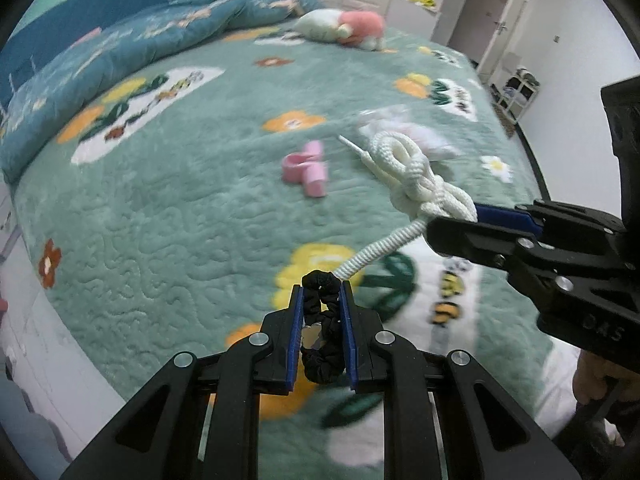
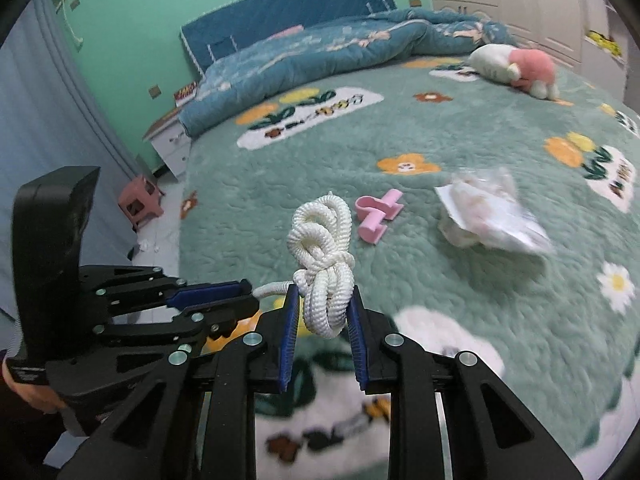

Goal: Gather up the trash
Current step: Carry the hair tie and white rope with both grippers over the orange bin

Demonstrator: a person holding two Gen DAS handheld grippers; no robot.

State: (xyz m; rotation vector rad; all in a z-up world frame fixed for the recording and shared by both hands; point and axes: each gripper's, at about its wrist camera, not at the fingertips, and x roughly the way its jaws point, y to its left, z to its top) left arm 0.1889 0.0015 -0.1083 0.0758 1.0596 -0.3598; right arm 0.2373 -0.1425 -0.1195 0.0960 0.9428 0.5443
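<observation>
Above the bed (image 1: 168,208), left hand-held gripper (image 1: 322,292) pinches a black scrunchie (image 1: 324,336), right hand-held gripper (image 2: 324,300) a white rope (image 2: 322,256).

Bed with fuzzy green flower-patterned blanket (image 2: 400,280), pink plastic clip (image 2: 378,214) lying mid-blanket, crumpled clear plastic wrapper (image 2: 492,216) near it, pink-and-white plush toy (image 2: 516,66) farther back, rumpled dark blue floral quilt (image 2: 320,52) along the headboard end.
</observation>
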